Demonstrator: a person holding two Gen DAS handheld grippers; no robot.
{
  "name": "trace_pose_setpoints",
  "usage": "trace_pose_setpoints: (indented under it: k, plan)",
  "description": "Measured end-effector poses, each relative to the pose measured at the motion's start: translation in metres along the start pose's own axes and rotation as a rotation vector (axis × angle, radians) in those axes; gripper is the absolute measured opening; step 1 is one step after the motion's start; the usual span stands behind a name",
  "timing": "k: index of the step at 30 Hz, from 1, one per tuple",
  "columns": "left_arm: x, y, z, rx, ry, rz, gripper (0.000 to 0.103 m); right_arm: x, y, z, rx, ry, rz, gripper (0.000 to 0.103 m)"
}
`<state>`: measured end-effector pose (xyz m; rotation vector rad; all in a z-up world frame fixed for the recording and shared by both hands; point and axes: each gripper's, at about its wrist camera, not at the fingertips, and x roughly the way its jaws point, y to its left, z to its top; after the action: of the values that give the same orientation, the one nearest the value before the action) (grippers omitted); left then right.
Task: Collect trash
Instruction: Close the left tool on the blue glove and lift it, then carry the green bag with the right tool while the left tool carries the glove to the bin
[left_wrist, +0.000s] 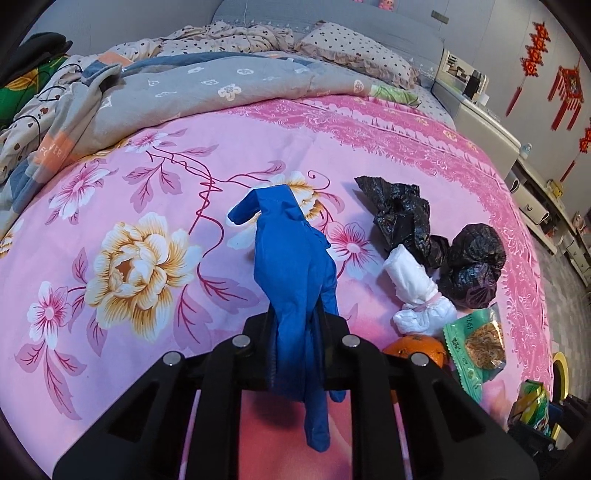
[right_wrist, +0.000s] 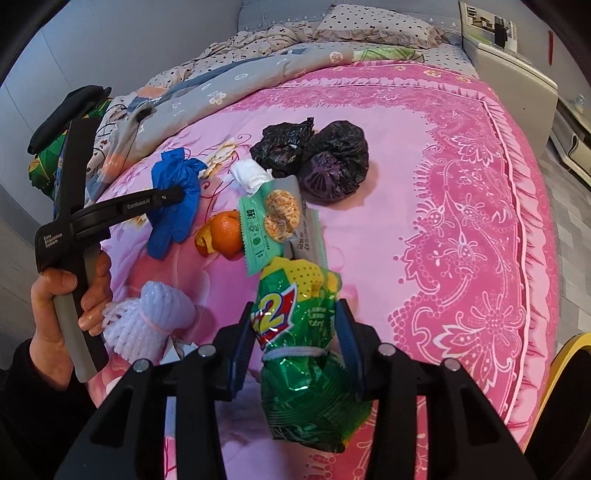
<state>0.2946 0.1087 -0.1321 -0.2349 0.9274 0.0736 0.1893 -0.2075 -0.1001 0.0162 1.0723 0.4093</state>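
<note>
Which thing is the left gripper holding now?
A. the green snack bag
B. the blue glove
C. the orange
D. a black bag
B: the left gripper is shut on the blue glove, which hangs between its fingers; the green snack bag is in the right gripper.

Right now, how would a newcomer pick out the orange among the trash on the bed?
On the pink quilt, find the trash pile near its middle. The orange lies at the pile's near edge, between the blue glove and the green wrapper, which overlaps it. It is the only round, orange thing, its peel partly curled off.
</note>
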Motion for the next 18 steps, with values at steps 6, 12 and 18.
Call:
trace_pose_setpoints:
  k: [6,12,18]
  plan:
    - [-0.021,0.002,-0.004,-0.018,-0.026,-0.026,0.014,-0.025,-0.010,-0.001,0.034,-0.046,-0.009,0.040]
    - [-0.045,0.001,-0.004,-0.031,-0.055,-0.049,0.014,-0.049,-0.015,-0.007,0.041,-0.078,-0.012,0.040]
    - [-0.060,-0.012,-0.003,-0.016,-0.052,-0.065,0.014,-0.071,-0.024,-0.012,0.065,-0.110,-0.020,0.040]
